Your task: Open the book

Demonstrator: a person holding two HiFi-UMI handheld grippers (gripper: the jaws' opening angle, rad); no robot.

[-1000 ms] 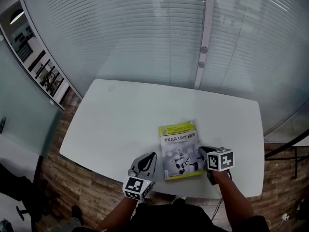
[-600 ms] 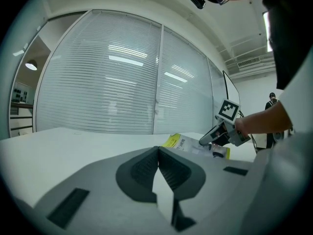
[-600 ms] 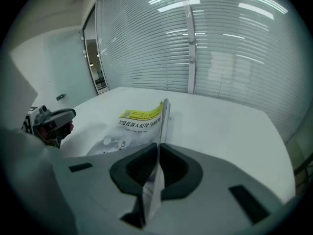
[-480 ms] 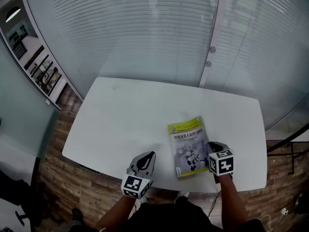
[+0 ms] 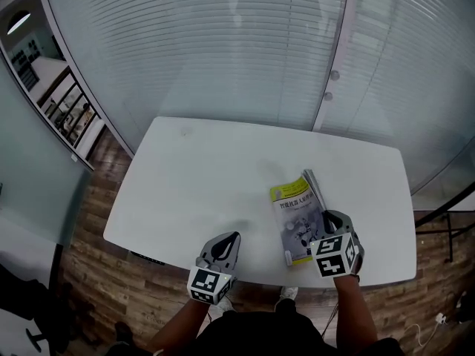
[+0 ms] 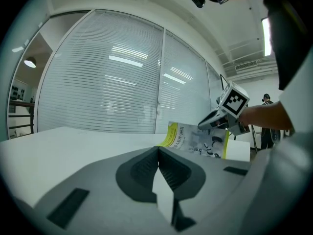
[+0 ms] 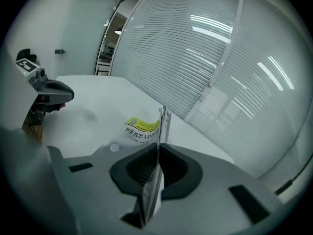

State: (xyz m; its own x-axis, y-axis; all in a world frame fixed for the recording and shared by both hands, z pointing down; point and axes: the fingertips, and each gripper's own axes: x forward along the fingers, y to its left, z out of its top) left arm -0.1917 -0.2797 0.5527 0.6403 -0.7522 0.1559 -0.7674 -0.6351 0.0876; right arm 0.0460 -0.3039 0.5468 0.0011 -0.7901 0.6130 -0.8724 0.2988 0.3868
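Head view: white counter (image 5: 208,176) in front of blinds (image 5: 223,43), with book (image 5: 295,217) lying toward 4 o'clock of the middle, close to the near edge, yellow band at its 12 o'clock end. At the book's 3 o'clock edge, right claw (image 5: 331,222) pinched narrow on a thin sheaf of cover and leaves, that sheaf tilted up off the rest and standing nearly edge-on. Right gripper view: same sheaf upright between the pads, touched on both sides, yellow title band beyond at 11 o'clock. At 8 o'clock of the book and well apart from it, left claw (image 5: 232,237) over the counter's near edge. Left gripper view: pads pressed together with nothing between, raised cover off at 2 o'clock.
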